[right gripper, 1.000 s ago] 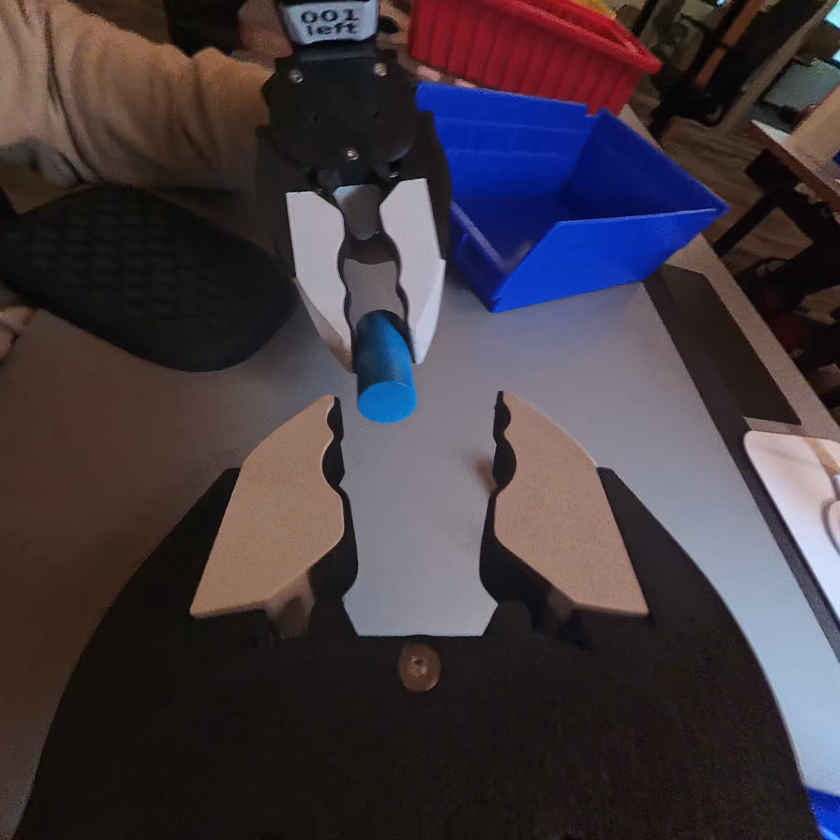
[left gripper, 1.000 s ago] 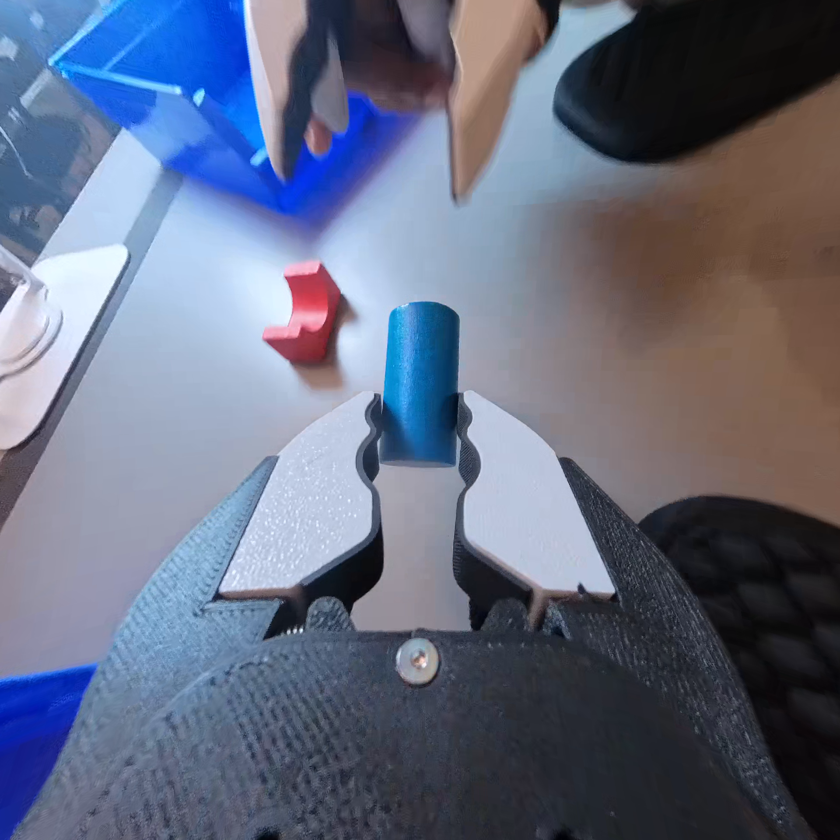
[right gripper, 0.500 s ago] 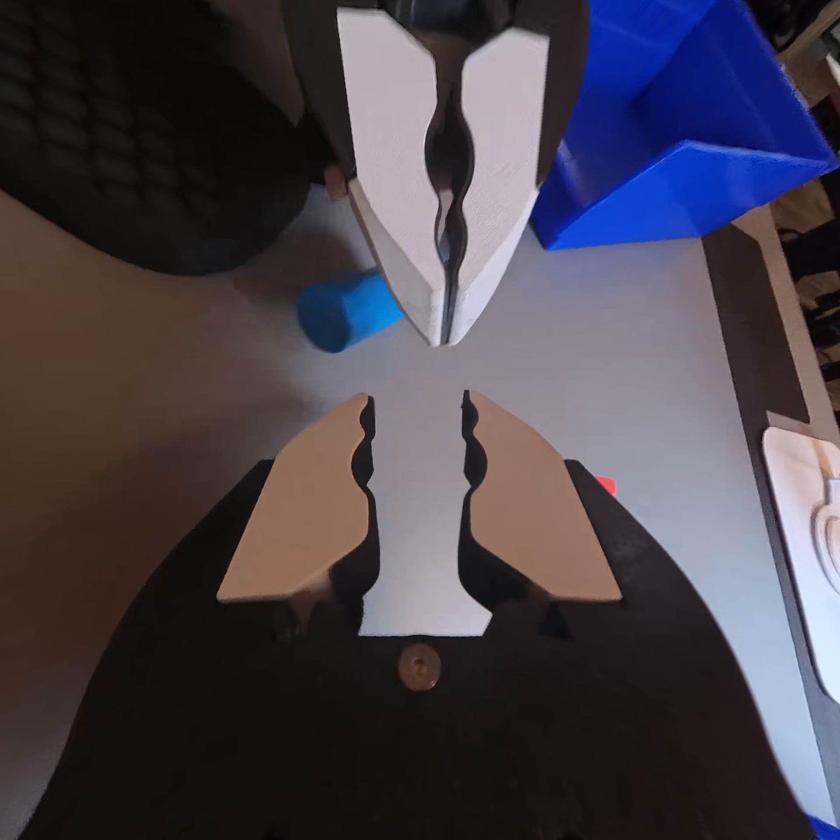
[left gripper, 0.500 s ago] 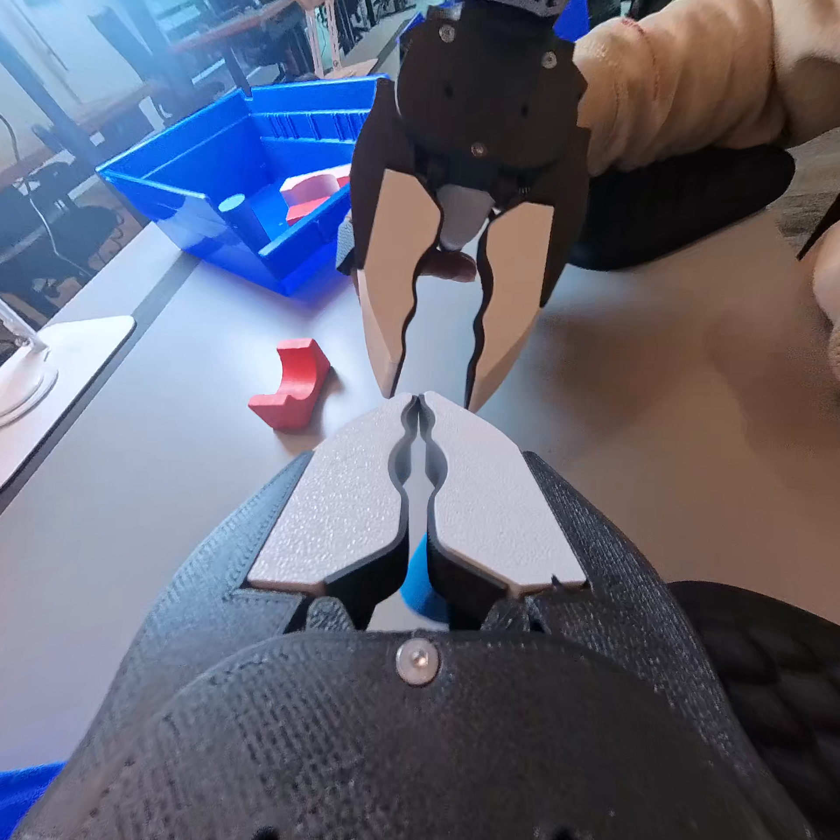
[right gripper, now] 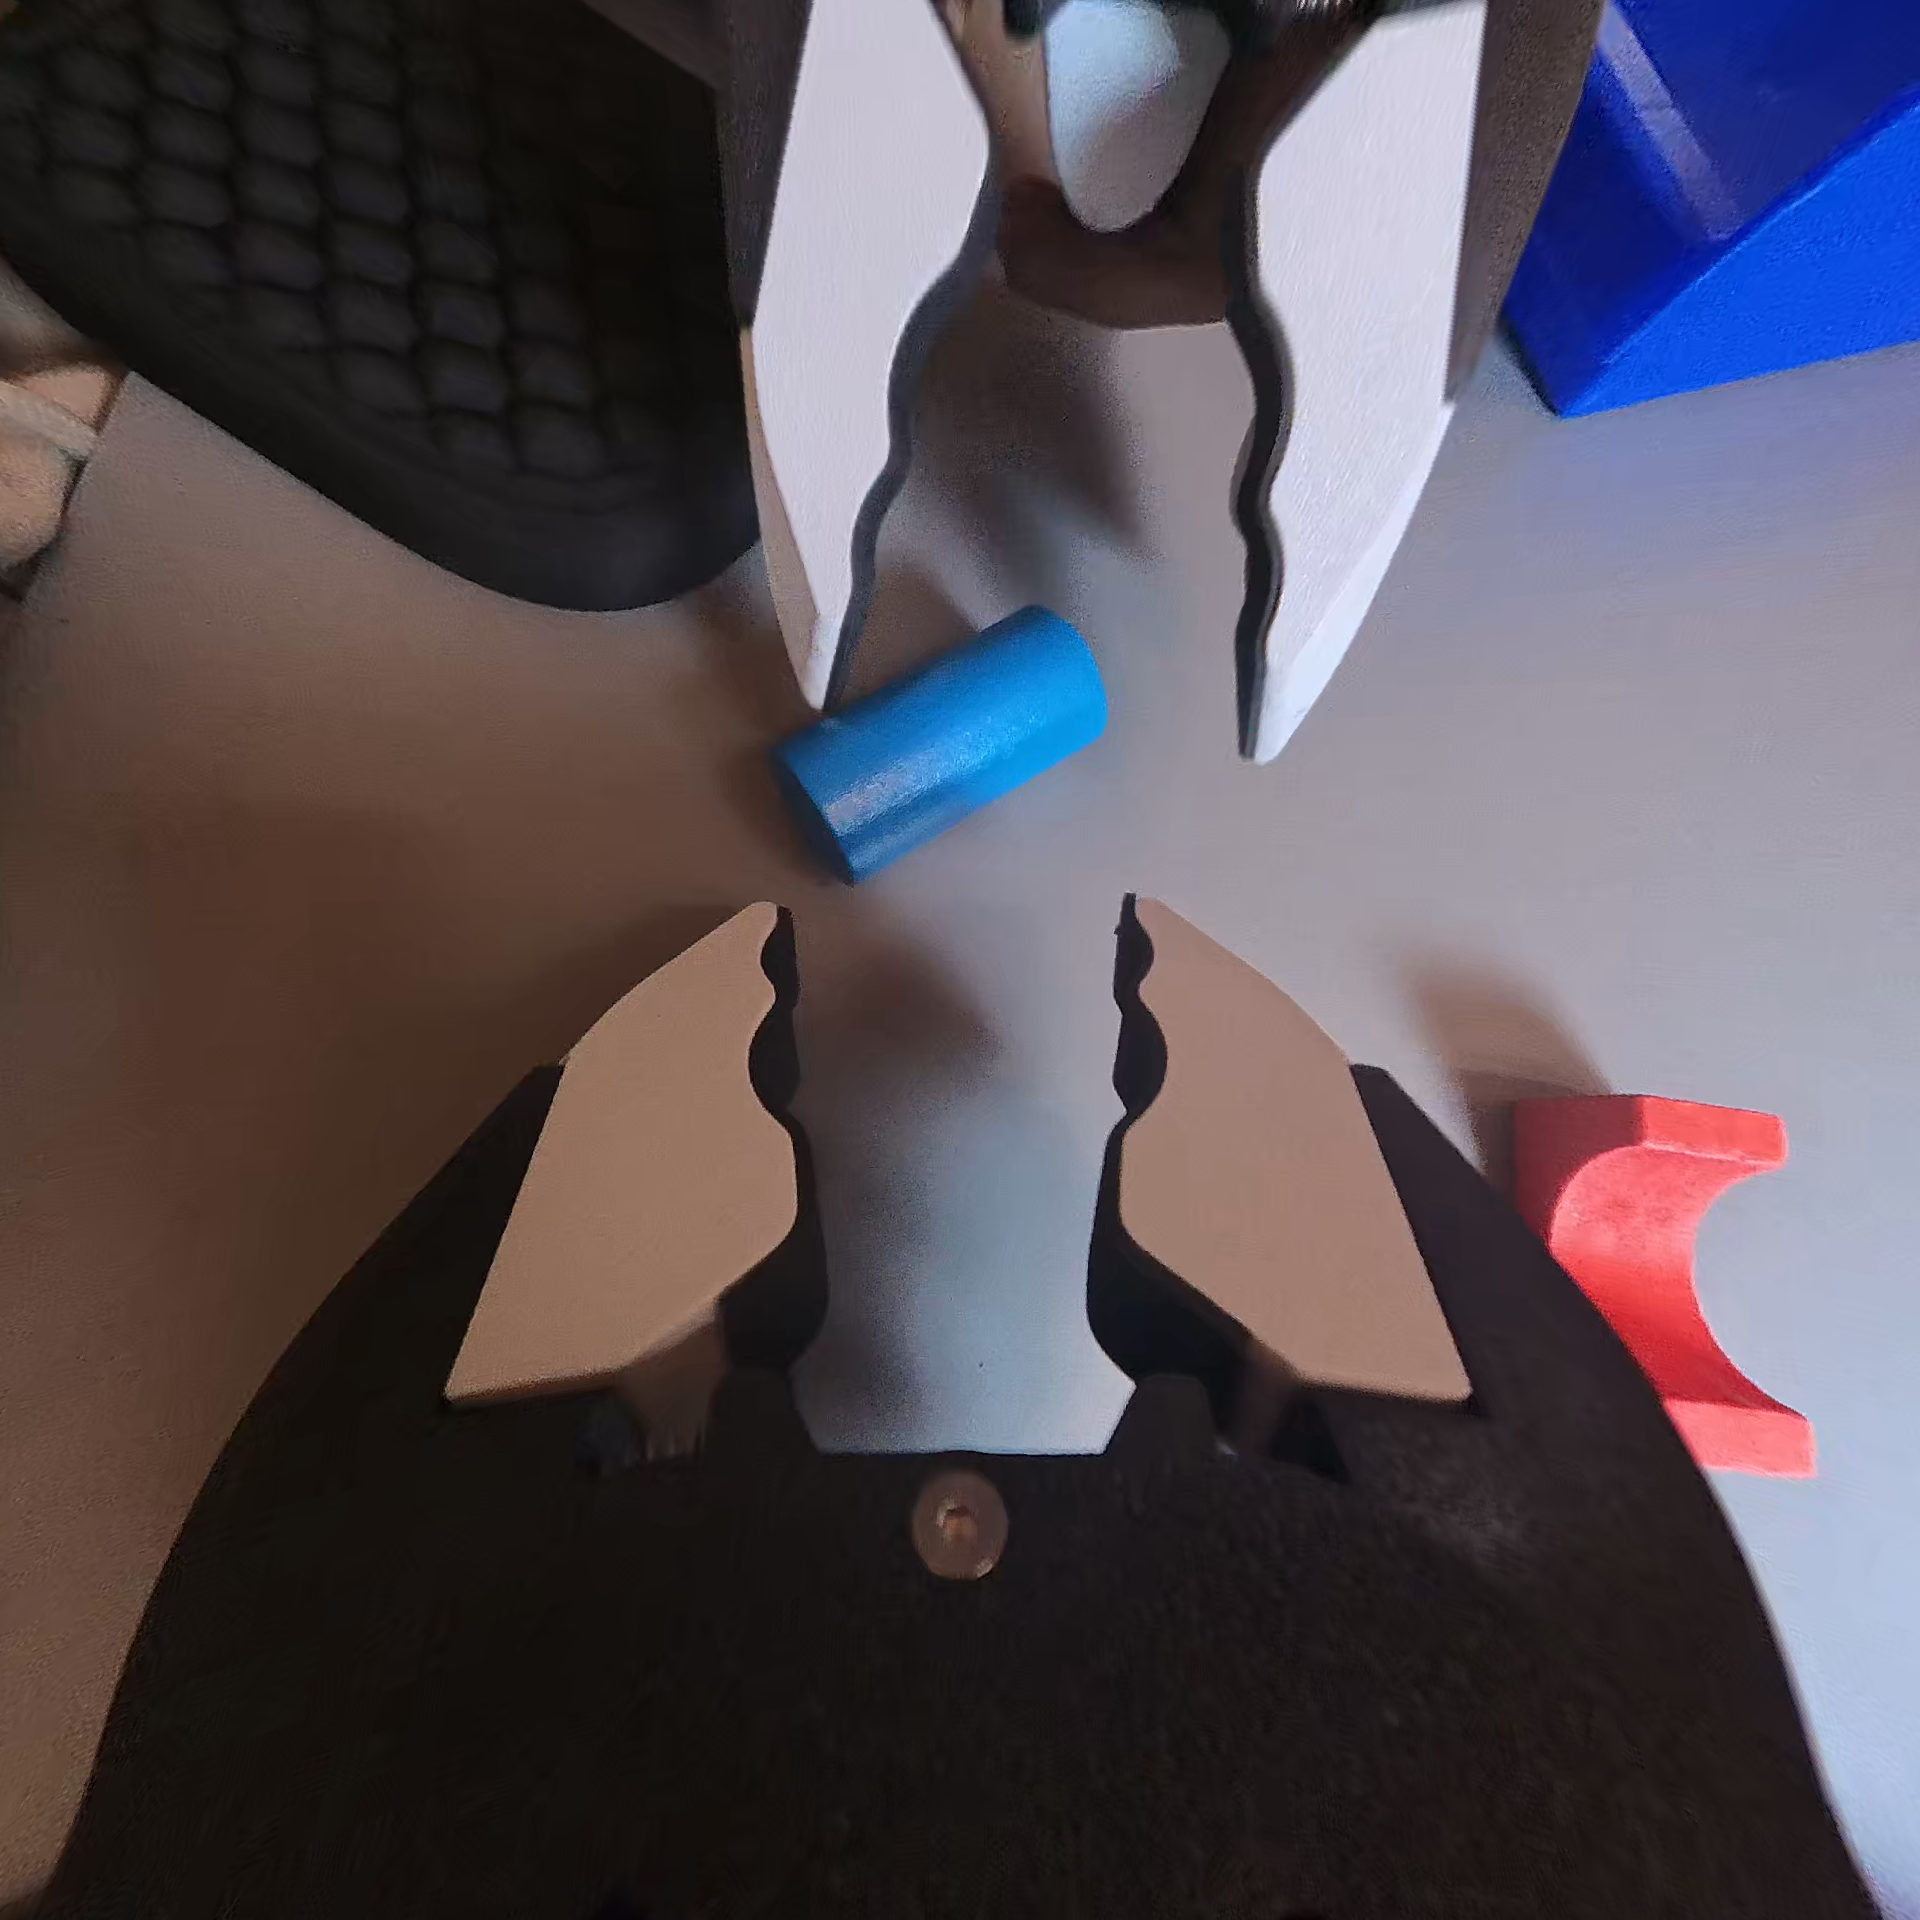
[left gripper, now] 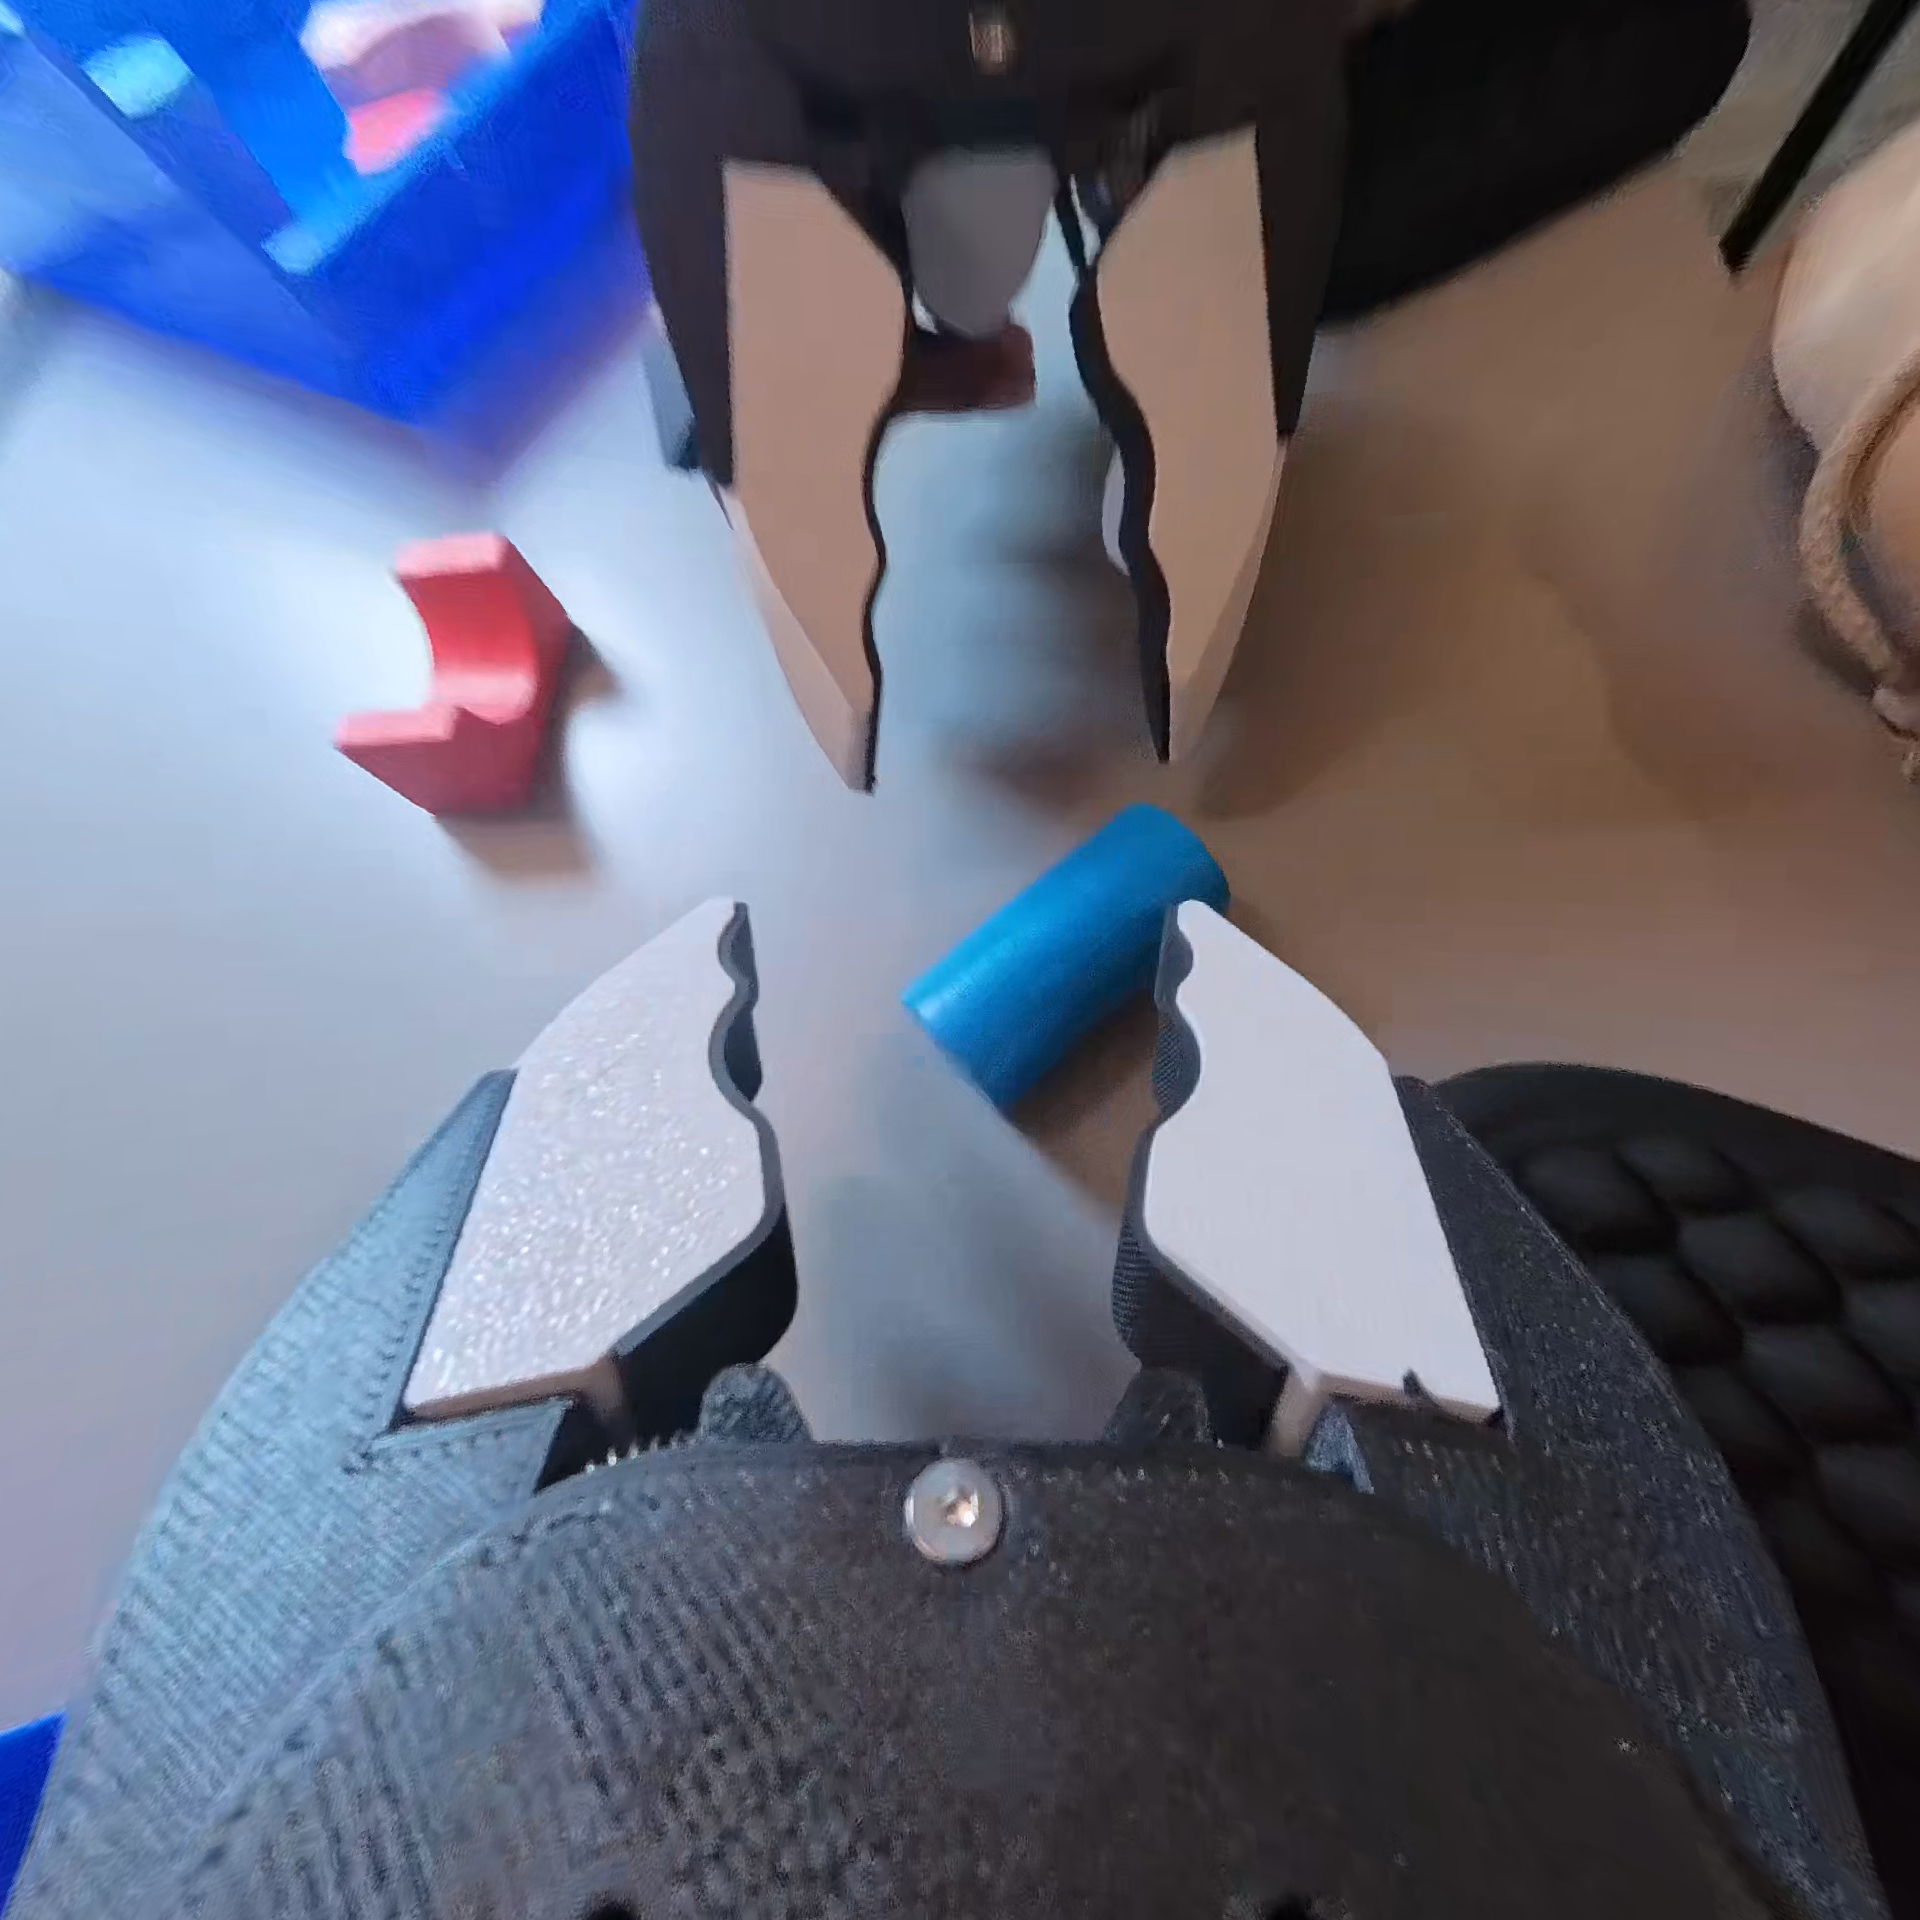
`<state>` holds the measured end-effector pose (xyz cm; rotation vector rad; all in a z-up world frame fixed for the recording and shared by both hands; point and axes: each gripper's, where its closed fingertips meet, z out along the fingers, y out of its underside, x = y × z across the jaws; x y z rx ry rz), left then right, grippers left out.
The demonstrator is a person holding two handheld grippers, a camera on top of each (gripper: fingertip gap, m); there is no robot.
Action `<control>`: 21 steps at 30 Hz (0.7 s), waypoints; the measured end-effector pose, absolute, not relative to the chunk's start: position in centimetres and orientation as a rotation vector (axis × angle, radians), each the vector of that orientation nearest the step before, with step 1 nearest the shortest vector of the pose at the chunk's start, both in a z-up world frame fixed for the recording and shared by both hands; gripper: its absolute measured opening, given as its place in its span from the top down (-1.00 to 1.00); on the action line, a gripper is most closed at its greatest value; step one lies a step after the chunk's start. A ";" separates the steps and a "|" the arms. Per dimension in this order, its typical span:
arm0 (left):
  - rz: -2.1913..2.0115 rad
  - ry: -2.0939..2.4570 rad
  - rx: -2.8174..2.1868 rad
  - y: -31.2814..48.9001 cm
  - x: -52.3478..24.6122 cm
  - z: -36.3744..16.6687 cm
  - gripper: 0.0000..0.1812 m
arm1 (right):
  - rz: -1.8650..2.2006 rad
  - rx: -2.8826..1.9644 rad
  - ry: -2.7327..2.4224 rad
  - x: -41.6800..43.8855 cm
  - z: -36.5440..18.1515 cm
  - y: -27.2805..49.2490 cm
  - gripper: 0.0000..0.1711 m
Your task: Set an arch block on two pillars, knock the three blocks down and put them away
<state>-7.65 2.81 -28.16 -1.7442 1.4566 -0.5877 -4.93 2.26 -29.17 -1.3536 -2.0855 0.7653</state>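
A blue cylinder block (left gripper: 1065,956) lies on its side on the grey table, also in the right wrist view (right gripper: 940,743). My left gripper (left gripper: 961,914) is open and empty; the cylinder lies between its fingers, against the right fingertip. My right gripper (right gripper: 956,909) is open and empty, just short of the cylinder, and faces the left one tip to tip. It shows in the left wrist view (left gripper: 1013,764), the left gripper in the right wrist view (right gripper: 1039,732). A red arch block (left gripper: 468,675) lies on the table to the left, seen beside my right gripper (right gripper: 1652,1268).
A blue bin (left gripper: 312,208) with blurred pieces inside stands at the far left, its corner also in the right wrist view (right gripper: 1745,229). A black padded cushion (right gripper: 364,312) lies beside the cylinder. A person's sleeve (left gripper: 1860,520) is at the right edge. The gap from one gripper's tips to the other's is roughly 4 cm. The red arch block (left gripper: 468,675) is about equally far from each gripper, around 12 cm. Seen from the right wrist view (right gripper: 1640,1259) as well.
One second ago my left gripper held the blue cylinder; it dropped it, shut empty, and has now opened around the fallen cylinder. The right gripper has stayed open and come closer.
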 end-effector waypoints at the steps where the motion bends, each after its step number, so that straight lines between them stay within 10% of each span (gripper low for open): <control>1: -0.575 1.484 -1.779 2.8 -7.6 -29.2 0.15 | 0.770 -1.359 -2.092 -4.9 -29.3 2.3 0.31; 7: -0.444 1.567 -1.750 2.5 -5.4 -30.7 0.63 | 0.748 -1.401 -2.151 -4.3 -30.7 2.3 0.30; 21: -0.492 1.339 -1.672 3.8 -4.4 -26.9 0.64 | 0.876 -1.400 -1.985 -5.3 -27.9 3.1 0.39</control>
